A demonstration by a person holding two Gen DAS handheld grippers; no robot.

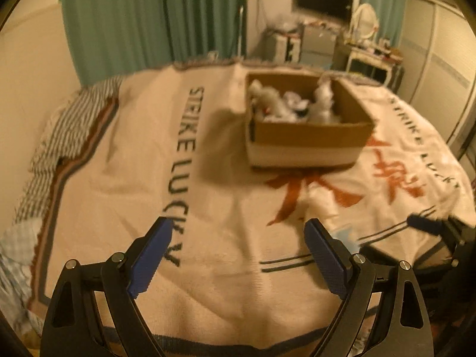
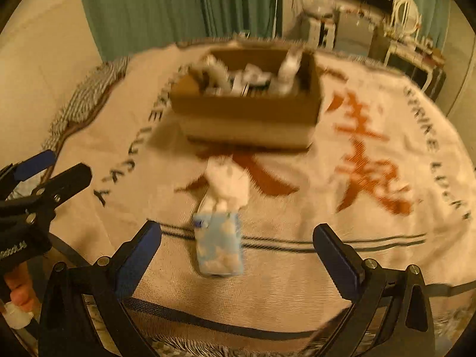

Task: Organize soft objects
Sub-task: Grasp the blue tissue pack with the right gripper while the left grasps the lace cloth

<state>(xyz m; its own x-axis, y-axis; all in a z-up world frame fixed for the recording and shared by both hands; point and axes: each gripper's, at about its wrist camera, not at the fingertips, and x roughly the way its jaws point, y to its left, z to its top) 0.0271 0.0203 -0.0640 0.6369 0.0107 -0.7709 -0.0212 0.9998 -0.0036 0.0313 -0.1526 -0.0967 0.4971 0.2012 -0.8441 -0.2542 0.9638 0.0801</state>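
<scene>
Hovering wide open and empty, the right gripper (image 2: 238,247) brackets a tissue pack (image 2: 218,244), apparently without contact. Left gripper (image 1: 238,253) is likewise spread, gripping nothing. Blanket (image 1: 119,178) lies bare before the box (image 1: 306,145).

"STRIKE LUCKY" on blanket (image 1: 125,160)

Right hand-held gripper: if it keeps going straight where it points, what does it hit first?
Probably the blue tissue pack lying on the blanket. It sits between the open fingers of the right hand-held gripper, slightly left of centre, with white tissue sticking out of its far end. Depth is unclear; the cardboard box lies well beyond.
</scene>
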